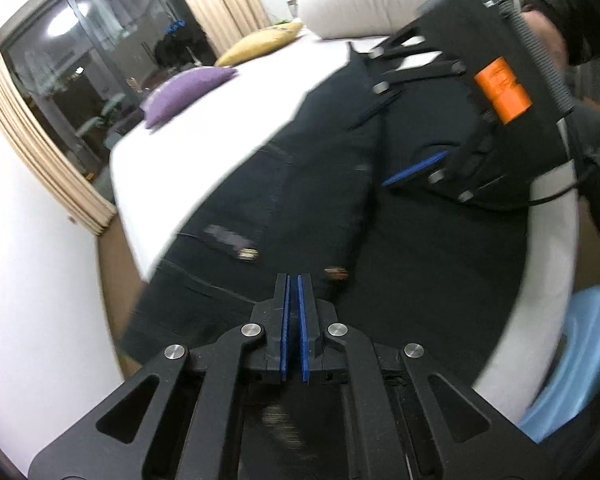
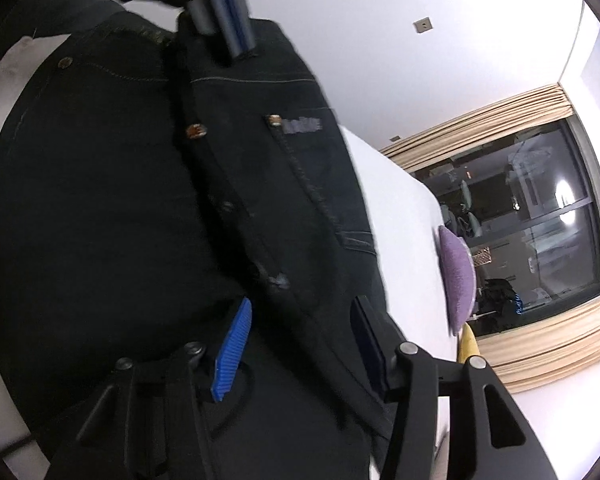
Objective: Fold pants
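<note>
Tongs, left (image 1: 293, 280): clenched, apparently on pants (image 1: 300, 184) | right (image 2: 300, 312): spread wide, straddling a fold

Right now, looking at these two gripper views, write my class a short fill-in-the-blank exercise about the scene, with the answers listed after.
1. The dark pants lie spread on a ____ bed sheet.
2. The left gripper has its blue pads nearly ____.
3. The right gripper has its jaws ____ over the pants.
4. Beside the yellow cushion lies a ____ cushion.

Answers: white; together; open; purple
</note>
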The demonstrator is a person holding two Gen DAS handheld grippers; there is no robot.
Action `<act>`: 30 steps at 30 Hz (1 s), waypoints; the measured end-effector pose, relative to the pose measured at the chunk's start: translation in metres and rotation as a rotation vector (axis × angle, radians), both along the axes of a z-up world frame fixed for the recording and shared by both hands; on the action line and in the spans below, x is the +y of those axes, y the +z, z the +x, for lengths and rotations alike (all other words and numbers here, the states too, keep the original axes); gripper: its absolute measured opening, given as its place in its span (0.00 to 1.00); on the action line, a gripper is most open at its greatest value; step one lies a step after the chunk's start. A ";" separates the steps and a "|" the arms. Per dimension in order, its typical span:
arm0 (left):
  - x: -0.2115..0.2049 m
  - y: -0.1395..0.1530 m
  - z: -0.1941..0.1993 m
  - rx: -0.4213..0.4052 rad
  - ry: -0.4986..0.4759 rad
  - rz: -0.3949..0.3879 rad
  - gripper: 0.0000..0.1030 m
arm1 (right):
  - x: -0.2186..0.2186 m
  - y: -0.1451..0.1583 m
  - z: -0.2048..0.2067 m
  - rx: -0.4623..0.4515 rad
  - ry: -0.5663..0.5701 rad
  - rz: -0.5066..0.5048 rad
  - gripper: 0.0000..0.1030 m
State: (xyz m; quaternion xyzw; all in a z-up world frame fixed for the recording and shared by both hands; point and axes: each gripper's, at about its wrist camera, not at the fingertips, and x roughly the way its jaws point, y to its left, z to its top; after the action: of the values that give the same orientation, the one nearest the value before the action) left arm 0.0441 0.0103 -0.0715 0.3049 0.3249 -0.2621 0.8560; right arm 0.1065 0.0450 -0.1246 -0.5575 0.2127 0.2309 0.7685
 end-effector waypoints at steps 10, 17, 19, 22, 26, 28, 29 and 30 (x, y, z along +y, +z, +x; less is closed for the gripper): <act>-0.014 -0.010 0.002 -0.141 0.087 0.084 0.21 | 0.008 -0.011 0.007 0.003 -0.043 0.037 0.06; -0.034 -0.018 -0.012 -0.335 0.029 0.201 1.00 | -0.001 0.039 0.020 0.077 -0.143 0.228 0.06; -0.043 -0.026 -0.012 -0.381 0.021 0.258 1.00 | -0.002 0.045 0.023 0.098 -0.159 0.256 0.06; -0.055 -0.040 -0.006 -0.460 0.040 0.352 1.00 | -0.003 0.054 0.025 0.128 -0.181 0.304 0.06; -0.053 -0.044 0.016 -0.445 0.111 0.357 0.83 | -0.005 0.063 0.027 0.145 -0.191 0.333 0.06; -0.048 -0.048 0.025 -0.414 0.130 0.367 0.28 | -0.005 0.066 0.028 0.150 -0.193 0.346 0.06; -0.045 -0.049 0.031 -0.387 0.145 0.364 0.22 | -0.005 0.067 0.028 0.148 -0.194 0.349 0.06; -0.042 -0.050 0.035 -0.369 0.151 0.359 0.17 | -0.006 0.068 0.028 0.146 -0.194 0.353 0.06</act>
State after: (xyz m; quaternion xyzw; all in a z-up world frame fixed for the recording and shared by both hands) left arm 0.0790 -0.0316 -0.1214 0.4695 0.2266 -0.0757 0.8500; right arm 0.1348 0.0395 -0.0569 -0.3731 0.2768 0.2291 0.8554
